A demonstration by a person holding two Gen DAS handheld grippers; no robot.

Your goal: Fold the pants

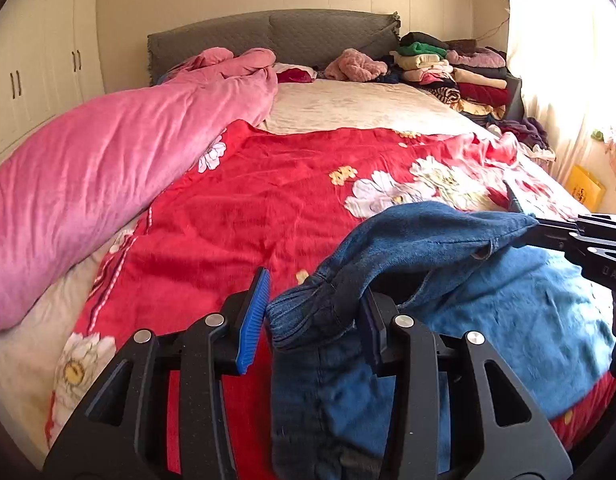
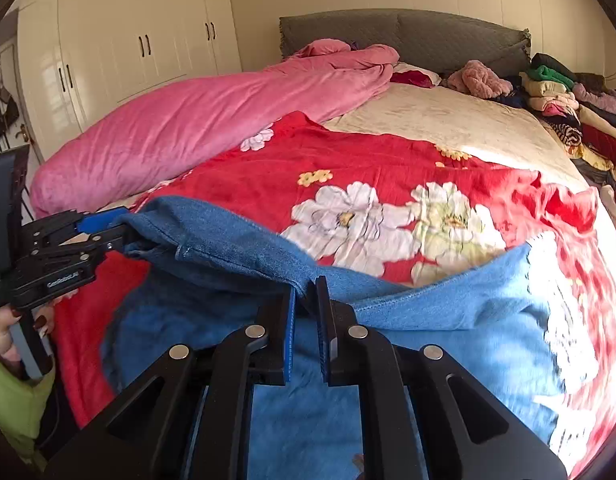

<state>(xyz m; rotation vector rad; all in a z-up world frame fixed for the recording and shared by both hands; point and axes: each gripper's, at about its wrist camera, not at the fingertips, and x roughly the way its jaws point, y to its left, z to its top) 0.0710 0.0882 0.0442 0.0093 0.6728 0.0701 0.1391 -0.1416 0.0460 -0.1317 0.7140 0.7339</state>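
Observation:
Blue denim pants (image 1: 487, 300) lie on the red flowered blanket (image 1: 248, 208), with one edge lifted between both grippers. My left gripper (image 1: 311, 312) has its jaws wide apart; the denim hem (image 1: 308, 312) hangs over the right finger only. In the right wrist view the left gripper (image 2: 108, 228) shows at the left with the denim edge at its tips. My right gripper (image 2: 306, 320) is shut on the pants' edge (image 2: 236, 248) and holds it above the bed. It also shows in the left wrist view (image 1: 539, 228) at the right.
A rolled pink quilt (image 1: 108, 176) lies along the bed's left side. Stacks of folded clothes (image 1: 459, 68) sit at the far right by the grey headboard (image 1: 268, 36). A cream sheet (image 1: 367, 108) covers the far half. White wardrobes (image 2: 128, 48) stand at the left.

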